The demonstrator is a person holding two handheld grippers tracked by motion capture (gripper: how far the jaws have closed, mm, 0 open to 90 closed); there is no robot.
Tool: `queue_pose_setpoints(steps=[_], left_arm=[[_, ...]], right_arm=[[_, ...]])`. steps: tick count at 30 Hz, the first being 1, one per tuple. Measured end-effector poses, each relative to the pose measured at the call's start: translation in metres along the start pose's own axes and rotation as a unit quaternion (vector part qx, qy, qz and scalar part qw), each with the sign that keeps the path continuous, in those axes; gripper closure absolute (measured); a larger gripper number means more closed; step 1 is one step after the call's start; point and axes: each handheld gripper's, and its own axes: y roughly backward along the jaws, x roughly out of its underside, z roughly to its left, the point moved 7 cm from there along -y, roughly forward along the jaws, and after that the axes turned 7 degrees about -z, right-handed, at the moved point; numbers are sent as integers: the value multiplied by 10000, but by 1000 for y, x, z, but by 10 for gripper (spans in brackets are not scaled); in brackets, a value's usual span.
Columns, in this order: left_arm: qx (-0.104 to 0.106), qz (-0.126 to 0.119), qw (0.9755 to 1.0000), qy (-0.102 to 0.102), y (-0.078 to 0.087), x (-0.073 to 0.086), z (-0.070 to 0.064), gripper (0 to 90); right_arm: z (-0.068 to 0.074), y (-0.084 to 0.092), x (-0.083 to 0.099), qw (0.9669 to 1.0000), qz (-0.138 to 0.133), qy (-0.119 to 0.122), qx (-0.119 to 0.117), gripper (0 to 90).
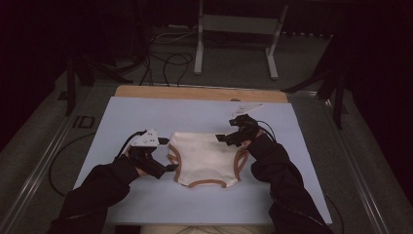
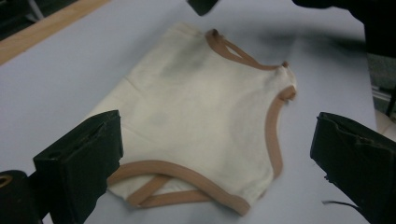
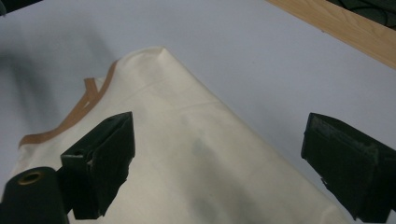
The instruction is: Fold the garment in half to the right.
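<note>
A cream sleeveless top [image 1: 204,158] with tan trim lies flat on the pale blue mat [image 1: 146,112], its trimmed neck and arm openings toward the person. My left gripper [image 1: 168,154] hovers just off the garment's left edge, jaws wide apart with nothing between them. In the left gripper view the top [image 2: 205,121] spreads between the black jaws of my left gripper [image 2: 219,154]. My right gripper [image 1: 225,138] sits over the garment's upper right part, open. In the right gripper view the cream cloth [image 3: 201,158] lies under my right gripper [image 3: 224,163].
A wooden board [image 1: 199,92] edges the mat's far side. Beyond it stand a white metal frame [image 1: 238,29] and loose cables [image 1: 165,61] on the floor. Metal rails [image 1: 44,161] run along both sides of the table.
</note>
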Motion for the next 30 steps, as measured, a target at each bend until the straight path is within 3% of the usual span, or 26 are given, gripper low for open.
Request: queue_pose_setpoints(steps=[7, 14, 24, 30], left_arm=[[128, 133, 9997, -131, -6, 9, -18, 36], [225, 240, 9991, -259, -13, 18, -27, 47], [305, 489, 9977, -364, -28, 36, -30, 78], [327, 573, 9969, -436, -39, 46, -29, 145]], right_arm=[[8, -9, -5, 9999, 47, 66, -109, 98], [18, -20, -10, 9996, 69, 131, -236, 98], [27, -32, -10, 9991, 138, 152, -360, 98], [32, -38, -9, 9988, 178, 166, -424, 98]])
